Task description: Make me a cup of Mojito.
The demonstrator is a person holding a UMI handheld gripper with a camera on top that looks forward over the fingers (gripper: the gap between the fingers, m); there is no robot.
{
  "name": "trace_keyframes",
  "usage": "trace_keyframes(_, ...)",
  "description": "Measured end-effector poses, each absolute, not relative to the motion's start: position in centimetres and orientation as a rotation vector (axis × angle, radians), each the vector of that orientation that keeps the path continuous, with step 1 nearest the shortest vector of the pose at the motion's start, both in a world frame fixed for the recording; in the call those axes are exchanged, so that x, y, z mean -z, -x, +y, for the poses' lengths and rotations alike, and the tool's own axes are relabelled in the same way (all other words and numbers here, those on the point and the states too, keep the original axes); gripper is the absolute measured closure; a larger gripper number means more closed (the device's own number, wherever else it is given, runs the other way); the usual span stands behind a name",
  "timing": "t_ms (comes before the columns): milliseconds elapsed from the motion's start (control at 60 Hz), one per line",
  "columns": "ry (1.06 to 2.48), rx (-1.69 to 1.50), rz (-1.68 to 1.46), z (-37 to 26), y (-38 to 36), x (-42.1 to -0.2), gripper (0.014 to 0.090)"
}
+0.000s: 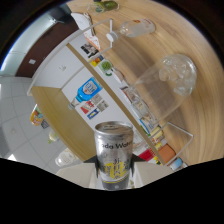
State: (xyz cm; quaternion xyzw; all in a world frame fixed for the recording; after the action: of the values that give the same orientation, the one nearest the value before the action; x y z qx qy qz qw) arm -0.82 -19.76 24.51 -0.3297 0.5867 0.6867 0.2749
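Soda water can [114, 157]: a silver aluminium drink can with a yellow lower band and "Soda Water" partly readable on its side; it sits upright relative to the gripper, top rim and lid showing

Gripper [114, 167]: its two dark fingertips press on the can's left and right sides about mid-height, so the jaws are pinched on the can with no gap visible at either side

Position: the can is between the jaws, right at their tips, held in the air well apart from the counter, which appears tilted in this view

Handling: thin walls, likely to dent under a hard squeeze; smooth metal, possibly slippery; whether it is full or already opened cannot be told, so its weight is a guess, and a full can would feel fairly heavy and slosh

Where to hold: the mid-body, as now, seems sound, since it leaves the top free for pouring

Glass cup [175, 75]: clear, bulbous, standing on the wooden counter [165, 40] beyond the can, probably the pouring target

Further items: another clear glass vessel [137, 27] further along the counter; a clear acrylic stand nearby

Risk: tipping the can too fast could splash past the cup
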Motion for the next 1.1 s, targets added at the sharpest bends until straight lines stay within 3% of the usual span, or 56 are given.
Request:
trace_keyframes(117, 1.078, -1.683, 1.429, -20.2, 1.2, -25.2, 0.0544)
trace_keyframes(283, 1.435, -1.147, 0.927, -20.4, 2.7, -27.5, 0.0541)
trace_keyframes(450, 1.573, -0.663, 0.423, -20.3, 4.6, -29.0, 0.0541)
trace_keyframes(683, 1.715, -0.221, 0.007, -19.1, 7.7, -20.9, 0.0545)
trace_keyframes(867, 1.827, -0.140, -0.036, -18.3, 8.0, -14.0, 0.0545)
trace_keyframes(1100, 1.907, -0.139, -0.040, -18.2, 8.1, -9.2, 0.0543)
